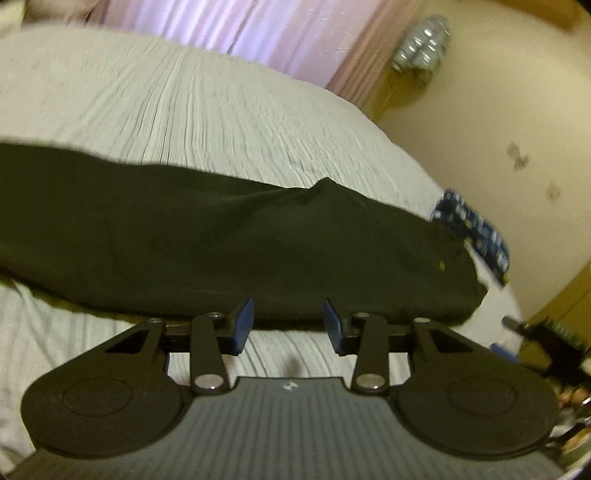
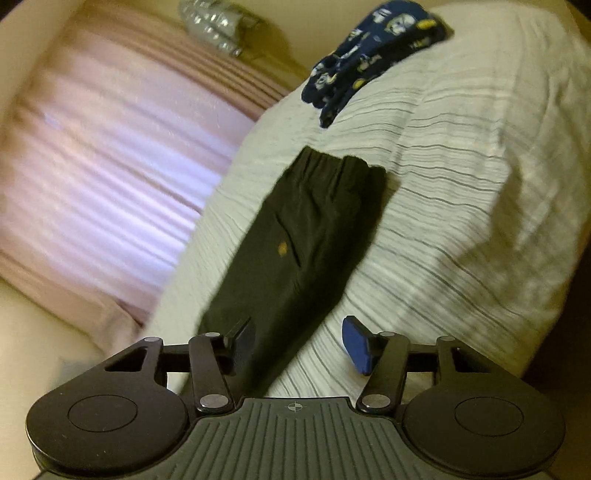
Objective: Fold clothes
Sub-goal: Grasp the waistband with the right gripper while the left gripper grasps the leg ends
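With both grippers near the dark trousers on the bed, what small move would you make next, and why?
Probably ease the left gripper forward over the near edge of the dark trousers, then close: its jaws stand apart, gripping nothing, with the edge just ahead.

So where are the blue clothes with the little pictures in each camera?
Left wrist view: the blue patterned clothes lie at the right, past the end of the dark trousers.
Right wrist view: they are at the top, beyond the trousers' waistband.
Shared landmark: the pink curtain.

Striped bedspread; dark trousers flat, patterned navy garment beyond.
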A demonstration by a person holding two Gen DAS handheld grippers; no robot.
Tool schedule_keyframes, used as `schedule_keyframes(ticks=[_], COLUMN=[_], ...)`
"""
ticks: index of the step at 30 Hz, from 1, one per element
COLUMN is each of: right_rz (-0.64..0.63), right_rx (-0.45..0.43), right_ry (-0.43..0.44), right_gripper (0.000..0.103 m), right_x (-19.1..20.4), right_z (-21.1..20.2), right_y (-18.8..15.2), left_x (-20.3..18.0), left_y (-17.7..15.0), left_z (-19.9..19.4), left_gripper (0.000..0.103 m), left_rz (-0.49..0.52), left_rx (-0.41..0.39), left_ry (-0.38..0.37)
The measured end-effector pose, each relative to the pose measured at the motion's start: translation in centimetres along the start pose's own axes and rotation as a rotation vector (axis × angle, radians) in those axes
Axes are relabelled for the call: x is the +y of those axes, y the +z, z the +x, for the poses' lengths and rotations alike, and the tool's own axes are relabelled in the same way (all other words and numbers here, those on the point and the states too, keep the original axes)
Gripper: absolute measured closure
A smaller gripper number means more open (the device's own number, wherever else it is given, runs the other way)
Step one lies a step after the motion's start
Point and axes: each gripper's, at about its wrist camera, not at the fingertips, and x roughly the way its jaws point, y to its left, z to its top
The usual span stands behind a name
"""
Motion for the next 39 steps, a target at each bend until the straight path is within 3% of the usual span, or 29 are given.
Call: schedule_keyframes(ticks=[2,7,11,12,13,17,19,22,24,26,27,31,33,39], right_rz=[0.059,0.150,0.134,0.120,0.106,-0.027,-0.057,-0.009,0.039,0.049,0.052,0.065,0.074,0.078], right_rx=[-0.017,-0.031,-0.029,-0.030,-0.031,-0.078,-0.096,-0.009,-0.029,-0.060,-0.072,-0.037,-0.005,0.024], right_ry=[0.037,0.078,0.033,0.031,0.029,0.048,0.057,-0.069,-0.028,-0.017,-0.007,0.068,0.044,-0.022], right_gripper=[0.045,0.048,0.066,0.074,0.091,0.097,0.097,0.097,0.093,0.052,0.046,0.046,0.046,0.057], right_x=[-0.8,-2.4,-2.7,-2.6,-2.5,-0.4,0.0,-2.3,-2.9,-2.3,-2.1,-1.6,-1.6,-1.6], right_z=[1.0,3.6,5.3,5.4,5.6,4.1,3.0,4.8,4.3,3.2,2.8,2.2,2.5,2.7], right_y=[1.1,2.9,3.6,3.7,3.8,3.4,3.1,2.5,2.2,1.9,1.8,0.9,0.5,-0.2], left_x=[1.2,2.9,3.9,4.0,4.2,4.8,5.2,6.4,7.6,9.0,9.7,12.0,12.8,13.1], left_y=[0.6,1.2,1.2,1.2,1.2,1.3,1.2,1.1,0.9,0.6,0.5,-0.2,-0.5,-0.6], left_z=[0.6,0.9,0.7,0.7,0.7,0.2,-0.1,-0.2,-0.4,-0.8,-1.0,-0.8,-0.4,0.5], left_gripper=[0.067,0.066,0.066,0.066,0.066,0.066,0.066,0.063,0.062,0.058,0.058,0.058,0.058,0.060], left_rz=[-0.056,-0.078,-0.105,-0.110,-0.115,-0.133,-0.150,-0.229,-0.322,-0.414,-0.460,-0.628,-0.686,-0.692], left_rx=[0.009,0.007,0.001,-0.001,-0.004,-0.014,-0.022,-0.020,-0.020,-0.039,-0.049,-0.068,-0.068,-0.045], left_ry=[-0.011,0.017,0.032,0.037,0.040,0.043,0.035,0.016,-0.015,-0.041,-0.052,-0.100,-0.112,-0.092])
